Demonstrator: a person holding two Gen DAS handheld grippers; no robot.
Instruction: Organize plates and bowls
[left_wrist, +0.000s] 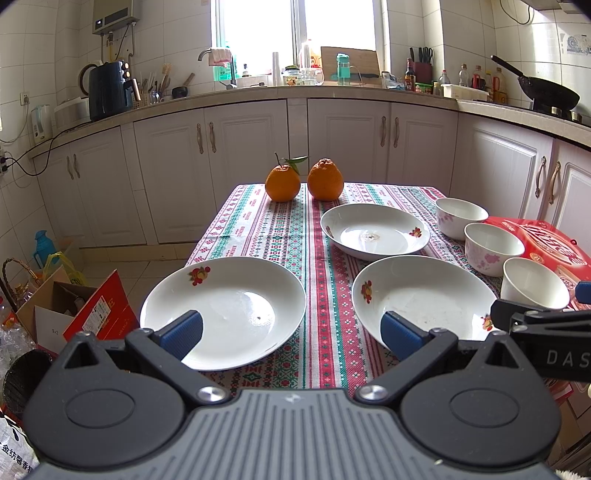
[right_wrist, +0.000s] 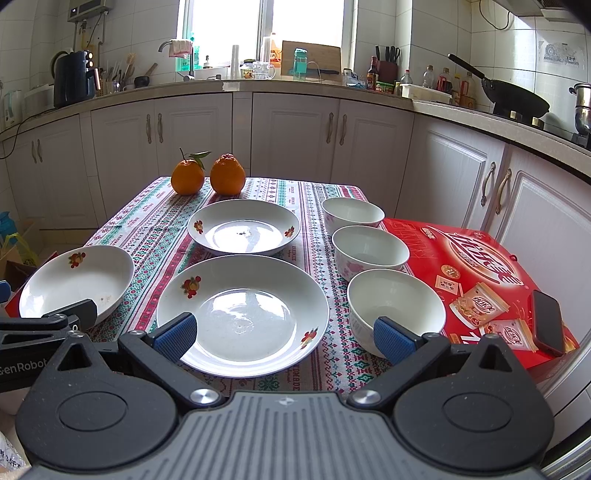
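Three white deep plates with fruit prints lie on the patterned tablecloth (left_wrist: 280, 236): a near-left plate (left_wrist: 225, 310), a near-right plate (left_wrist: 424, 299) and a far plate (left_wrist: 375, 230). In the right wrist view they are the left plate (right_wrist: 77, 280), the middle plate (right_wrist: 242, 314) and the far plate (right_wrist: 243, 227). Three white bowls with pink flowers stand in a row at the right (right_wrist: 352, 212) (right_wrist: 369, 249) (right_wrist: 395, 306). My left gripper (left_wrist: 291, 334) is open, low over the near table edge between the two near plates. My right gripper (right_wrist: 282, 338) is open, spanning the middle plate and the nearest bowl.
Two oranges (left_wrist: 282, 182) (left_wrist: 325, 180) sit at the table's far edge. A red gift box (right_wrist: 476, 269) with a black phone (right_wrist: 548, 321) on it lies right of the bowls. Cardboard boxes and bags (left_wrist: 74, 314) crowd the floor at left. Kitchen cabinets (left_wrist: 221, 166) run behind.
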